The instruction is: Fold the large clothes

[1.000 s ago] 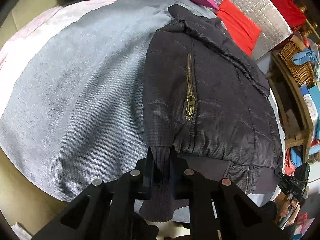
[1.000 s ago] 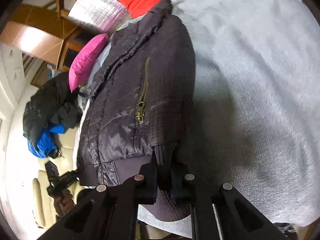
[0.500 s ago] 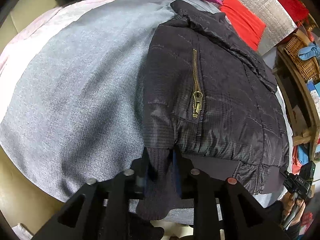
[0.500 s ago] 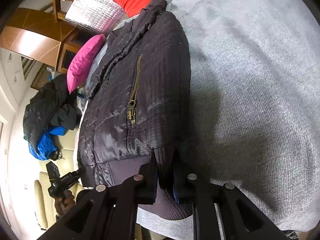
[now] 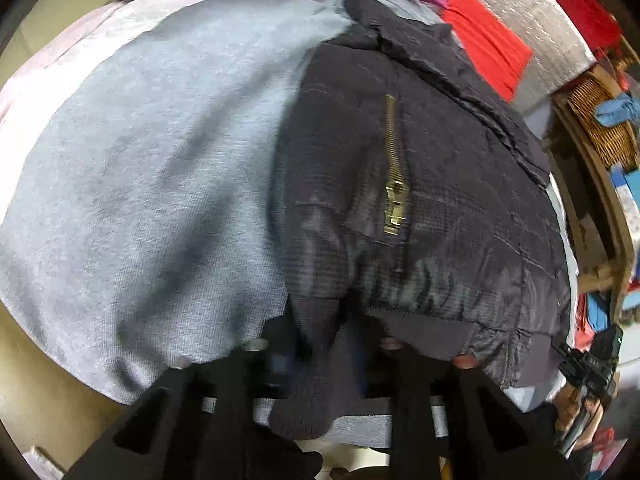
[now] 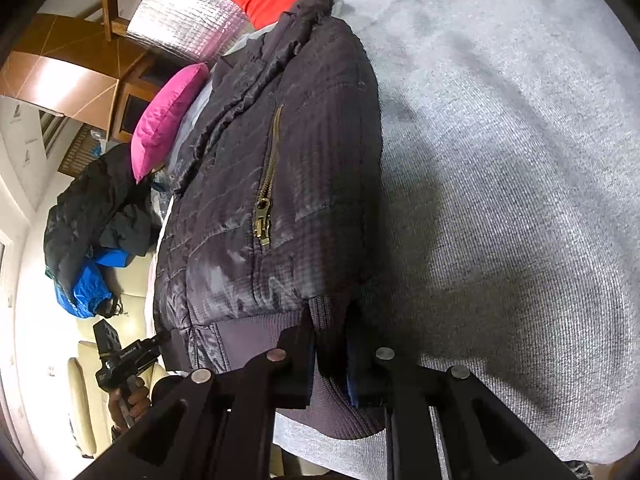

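A dark quilted jacket (image 5: 420,184) with brass pocket zippers lies on a grey knit cloth (image 5: 152,168); both sleeves are folded over its body. My left gripper (image 5: 320,344) is shut on the jacket's ribbed left cuff (image 5: 316,320) at the hem. In the right wrist view the same jacket (image 6: 280,184) shows, and my right gripper (image 6: 330,344) is shut on the other ribbed cuff (image 6: 328,312). Each view shows the other hand-held gripper at the jacket's far hem corner.
A pink cushion (image 6: 168,112), a silver quilted sheet (image 5: 512,12) and red cloth (image 5: 488,48) lie beyond the collar. A pile of dark and blue clothes (image 6: 92,232) sits on a cream sofa. A wicker basket (image 5: 600,120) stands on wooden shelves.
Both grippers have drawn the cuffs slightly down toward the hem, tightening the sleeves over the jacket front; the left view is now blurred by motion. Grips are unchanged.
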### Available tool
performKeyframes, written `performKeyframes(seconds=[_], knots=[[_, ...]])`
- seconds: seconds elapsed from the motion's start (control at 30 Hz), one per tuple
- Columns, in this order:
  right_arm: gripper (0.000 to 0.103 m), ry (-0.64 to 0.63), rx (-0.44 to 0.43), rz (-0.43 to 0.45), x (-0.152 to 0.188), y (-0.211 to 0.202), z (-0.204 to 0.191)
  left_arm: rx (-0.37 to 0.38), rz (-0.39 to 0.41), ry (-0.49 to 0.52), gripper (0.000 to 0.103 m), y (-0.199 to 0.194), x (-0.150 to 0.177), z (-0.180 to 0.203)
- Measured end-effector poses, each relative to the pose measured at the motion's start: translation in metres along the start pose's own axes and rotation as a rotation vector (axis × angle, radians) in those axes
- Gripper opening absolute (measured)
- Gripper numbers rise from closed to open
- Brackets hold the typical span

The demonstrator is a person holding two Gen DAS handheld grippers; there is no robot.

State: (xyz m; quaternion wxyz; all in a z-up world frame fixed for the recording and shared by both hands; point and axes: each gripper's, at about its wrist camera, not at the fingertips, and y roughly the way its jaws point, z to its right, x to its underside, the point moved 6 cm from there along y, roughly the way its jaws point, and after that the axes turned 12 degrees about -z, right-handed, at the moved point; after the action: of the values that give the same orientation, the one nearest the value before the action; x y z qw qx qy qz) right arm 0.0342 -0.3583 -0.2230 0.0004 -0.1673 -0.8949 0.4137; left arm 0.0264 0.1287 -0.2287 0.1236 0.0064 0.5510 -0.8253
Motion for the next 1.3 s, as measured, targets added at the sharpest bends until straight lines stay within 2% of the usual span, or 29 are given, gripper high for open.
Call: performKeyframes(seconds=[0.07, 0.17, 0.37, 1.3], knots=[[0.013, -0.011, 0.014, -0.004, -0.001, 0.000, -0.001, -0.019, 0.006, 0.018, 0.014, -0.001, 0.000, 0.006], [0.012, -0.023, 0.022, -0.003, -0.001, -0.002, -0.006, -0.025, 0.016, 0.033, 0.012, -0.004, 0.000, 0.010], [0.011, -0.037, 0.006, -0.005, 0.001, -0.007, -0.008, 0.003, 0.033, 0.041, 0.012, -0.016, 0.004, 0.009], [0.010, -0.080, -0.013, -0.006, 0.014, -0.017, -0.011, 0.001, 0.074, 0.067, 0.009, -0.035, 0.015, 0.004]])
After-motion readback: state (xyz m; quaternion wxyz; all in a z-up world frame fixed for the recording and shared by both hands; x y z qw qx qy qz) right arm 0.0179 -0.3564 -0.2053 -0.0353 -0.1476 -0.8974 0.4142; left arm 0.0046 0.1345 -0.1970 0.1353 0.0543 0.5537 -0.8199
